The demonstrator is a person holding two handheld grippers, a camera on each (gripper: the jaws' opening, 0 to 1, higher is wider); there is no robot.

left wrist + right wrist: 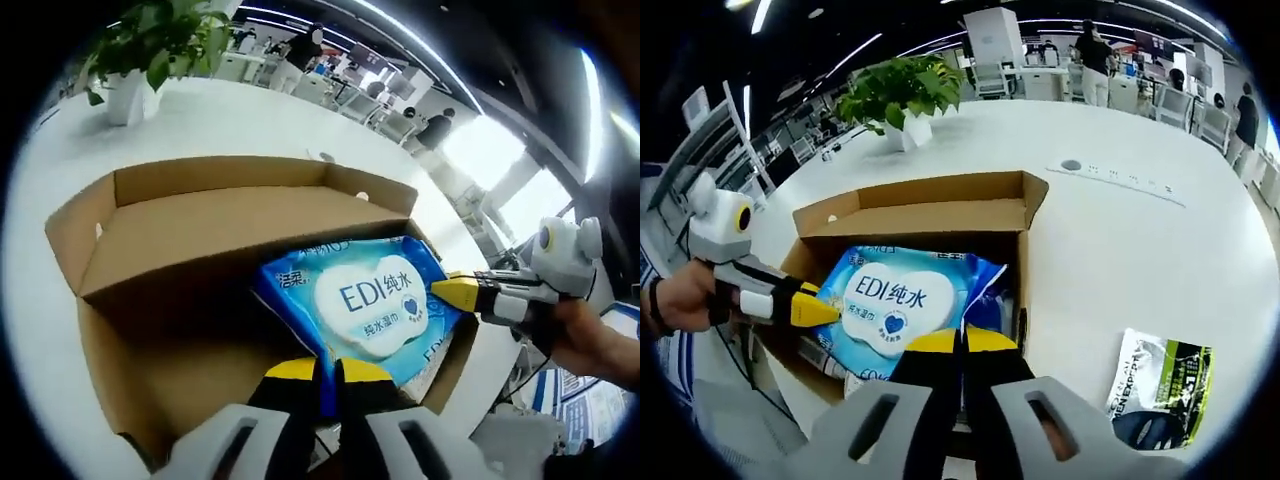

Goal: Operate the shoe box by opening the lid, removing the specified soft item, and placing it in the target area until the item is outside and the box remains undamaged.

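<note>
Each hand-held gripper, left (330, 372) and right (962, 342), pinches an opposite edge of the blue-and-white soft wet-wipe pack (368, 300) printed "EDI 纯水". It spans between them, tilted, inside the open brown cardboard box (180, 235) on the white bench (1120, 230).

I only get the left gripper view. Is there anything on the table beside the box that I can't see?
Observer: Yes. In the right gripper view, a crinkly green, black and white foil pouch lies flat on the white table, apart from the brown cardboard shoe box.
Operator: Is the other gripper really holding the blue pack?
Observer: It looks so. The right gripper has its jaws together on an edge of the soft blue and white wipes pack.
Operator: Who holds my gripper?
Observer: A person's hand holds the left gripper, whose yellow tip meets the pack.
</note>
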